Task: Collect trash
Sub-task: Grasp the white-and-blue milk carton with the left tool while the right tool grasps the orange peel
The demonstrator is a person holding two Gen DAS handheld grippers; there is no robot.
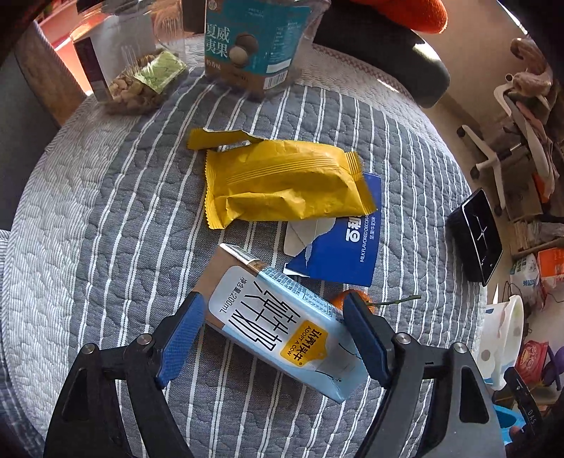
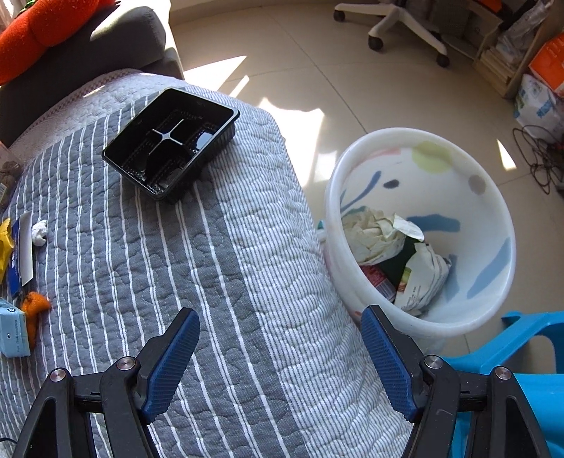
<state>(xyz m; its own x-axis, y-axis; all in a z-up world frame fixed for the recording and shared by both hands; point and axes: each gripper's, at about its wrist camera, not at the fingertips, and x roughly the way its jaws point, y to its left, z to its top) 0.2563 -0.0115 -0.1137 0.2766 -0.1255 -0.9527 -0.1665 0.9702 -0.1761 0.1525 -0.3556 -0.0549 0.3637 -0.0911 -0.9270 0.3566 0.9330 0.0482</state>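
Note:
A light blue 200 mL milk carton (image 1: 282,324) lies on the striped quilted cloth between the fingers of my left gripper (image 1: 273,322), which is open around it; whether the pads touch it I cannot tell. Beyond it lie a yellow snack wrapper (image 1: 285,179), a torn blue wrapper (image 1: 338,246) and an orange peel (image 1: 338,299). My right gripper (image 2: 280,327) is open and empty above the cloth near the table's right edge. The white trash bin (image 2: 419,225) with wrappers inside stands on the floor to its right. A black plastic tray (image 2: 172,141) sits farther back.
A teal nut jar (image 1: 253,45) and a clear box of nuts (image 1: 141,84) stand at the table's far side. A crumpled white paper ball (image 2: 39,230) lies left of the right gripper. A blue plastic stool (image 2: 521,352), an office chair (image 2: 398,21) and cables are on the floor.

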